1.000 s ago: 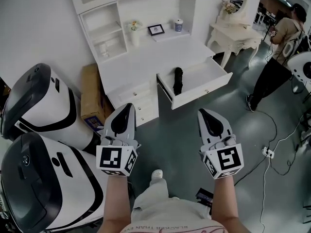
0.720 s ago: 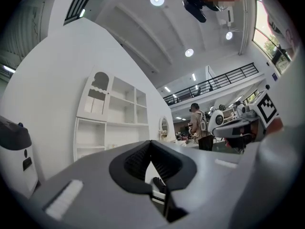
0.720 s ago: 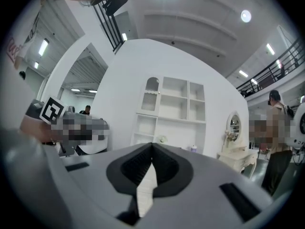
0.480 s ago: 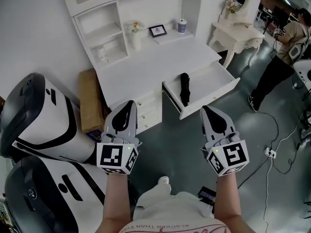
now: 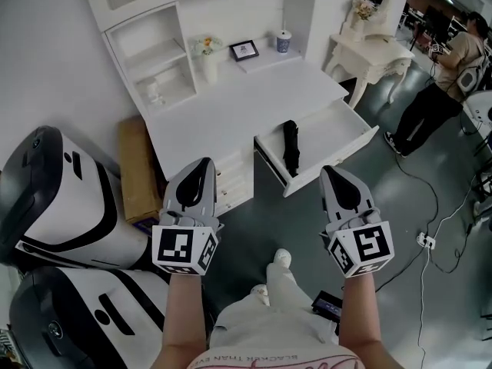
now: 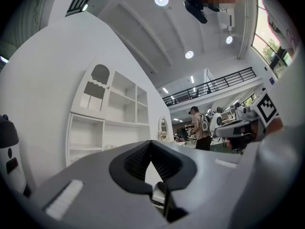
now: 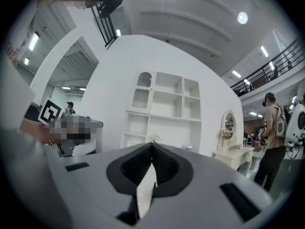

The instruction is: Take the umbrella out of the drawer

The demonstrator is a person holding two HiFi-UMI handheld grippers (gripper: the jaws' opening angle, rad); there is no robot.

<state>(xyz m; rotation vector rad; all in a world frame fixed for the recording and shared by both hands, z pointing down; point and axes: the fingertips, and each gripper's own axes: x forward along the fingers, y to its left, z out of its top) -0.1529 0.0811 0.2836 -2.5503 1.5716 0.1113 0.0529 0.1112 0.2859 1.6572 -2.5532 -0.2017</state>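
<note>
A black folded umbrella (image 5: 290, 146) lies lengthwise in the open white drawer (image 5: 332, 158) on the right side of the white desk (image 5: 231, 106). Both grippers are held out short of the desk, over the grey floor. My left gripper (image 5: 201, 164) points at the desk's closed left drawers, and its jaws are shut and empty. My right gripper (image 5: 332, 172) is just in front of the open drawer's front panel, also shut with nothing in it. In the left gripper view the left gripper (image 6: 151, 143) shows tips meeting. The right gripper view shows the right gripper (image 7: 152, 145) the same way.
Large white-and-black machine shells (image 5: 61, 206) crowd the left, with a cardboard box (image 5: 137, 167) against the desk. A white dressing table (image 5: 369, 52) and a standing person (image 5: 434, 91) are at the right. Cables and a power strip (image 5: 424, 241) lie on the floor. A vase (image 5: 206, 56), frame (image 5: 244, 49) and cup (image 5: 284, 41) sit on the desk.
The person carrying the grippers has stepped toward the desk. Both grippers have come closer to it, and the machine shells have slid back at the left. Both jaws stayed shut.
</note>
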